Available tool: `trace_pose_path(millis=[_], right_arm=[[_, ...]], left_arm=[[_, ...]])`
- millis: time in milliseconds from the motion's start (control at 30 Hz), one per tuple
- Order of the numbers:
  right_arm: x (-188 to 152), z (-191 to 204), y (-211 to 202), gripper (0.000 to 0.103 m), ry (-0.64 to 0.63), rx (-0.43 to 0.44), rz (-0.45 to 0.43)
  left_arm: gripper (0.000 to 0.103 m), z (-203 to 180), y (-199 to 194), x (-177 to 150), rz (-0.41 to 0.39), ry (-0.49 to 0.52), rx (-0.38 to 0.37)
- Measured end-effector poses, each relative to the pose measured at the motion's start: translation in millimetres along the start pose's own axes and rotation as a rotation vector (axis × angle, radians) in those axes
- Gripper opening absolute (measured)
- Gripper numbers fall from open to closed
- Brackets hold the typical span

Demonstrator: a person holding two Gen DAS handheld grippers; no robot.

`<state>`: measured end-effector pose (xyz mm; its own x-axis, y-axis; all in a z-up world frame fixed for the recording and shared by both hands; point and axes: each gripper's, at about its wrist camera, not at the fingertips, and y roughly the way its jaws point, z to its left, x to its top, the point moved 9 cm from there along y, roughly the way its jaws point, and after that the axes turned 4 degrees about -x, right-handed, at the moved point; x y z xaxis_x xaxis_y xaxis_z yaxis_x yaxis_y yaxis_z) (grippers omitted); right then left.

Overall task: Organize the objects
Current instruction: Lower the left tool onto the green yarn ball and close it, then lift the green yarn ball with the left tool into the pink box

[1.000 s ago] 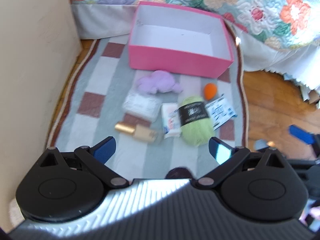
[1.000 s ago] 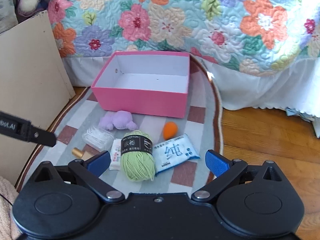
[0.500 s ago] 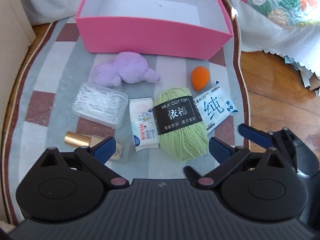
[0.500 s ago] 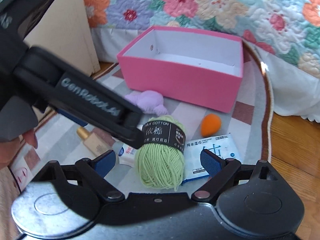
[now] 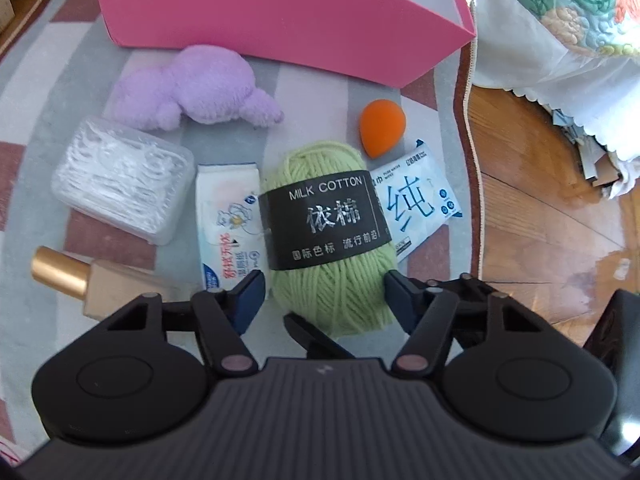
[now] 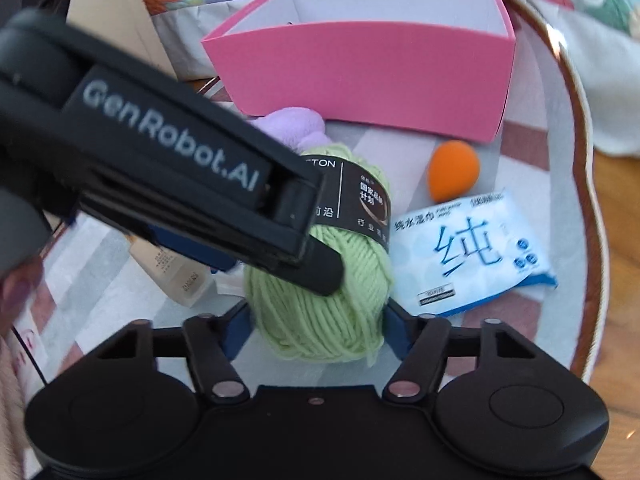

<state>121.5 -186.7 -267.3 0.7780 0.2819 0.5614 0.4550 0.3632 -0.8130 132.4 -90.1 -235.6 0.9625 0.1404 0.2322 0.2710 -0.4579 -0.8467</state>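
Note:
A green yarn ball (image 5: 328, 280) with a black "MILK COTTON" band lies on the striped rug in front of the pink box (image 5: 280, 8). My left gripper (image 5: 324, 300) straddles its near end. The jaws are closing, and the blue pads touch both flanks. My right gripper (image 6: 314, 332) is closing on the same yarn ball (image 6: 320, 320), its pads against the sides. In the right wrist view, the left gripper's finger (image 6: 316, 268) crosses from the upper left and rests on the yarn.
Around the yarn lie a purple plush (image 5: 192, 88), an orange sponge (image 5: 382, 124), a blue wipes pack (image 5: 416, 204), a white tissue pack (image 5: 228, 216), a clear box (image 5: 120, 176) and a gold-capped bottle (image 5: 92, 284). Wood floor (image 5: 540, 220) and a bed skirt (image 5: 560, 60) lie to the right.
Both grippers have come down and forward onto the yarn ball. Their jaws have narrowed from wide open to the yarn's sides. The left gripper now crosses the right wrist view closer in.

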Motion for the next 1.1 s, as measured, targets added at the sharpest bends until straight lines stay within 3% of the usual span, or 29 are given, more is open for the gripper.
trace_pose_path(millis=[300, 800, 1100], right_arm=[[5, 4, -11, 0.055, 0.005, -0.031, -0.011], [54, 37, -92, 0.054, -0.068, -0.061, -0.167], [97, 52, -118, 0.054, -0.123, -0.074, -0.266]], left_arm=[[0.053, 0, -9, 2, -0.028, -0.039, -0.062], [0.053, -31, -100, 24, -0.148, 0.003, -0.109], [0.053, -53, -148, 61, -0.201, 0.082, -0.067]])
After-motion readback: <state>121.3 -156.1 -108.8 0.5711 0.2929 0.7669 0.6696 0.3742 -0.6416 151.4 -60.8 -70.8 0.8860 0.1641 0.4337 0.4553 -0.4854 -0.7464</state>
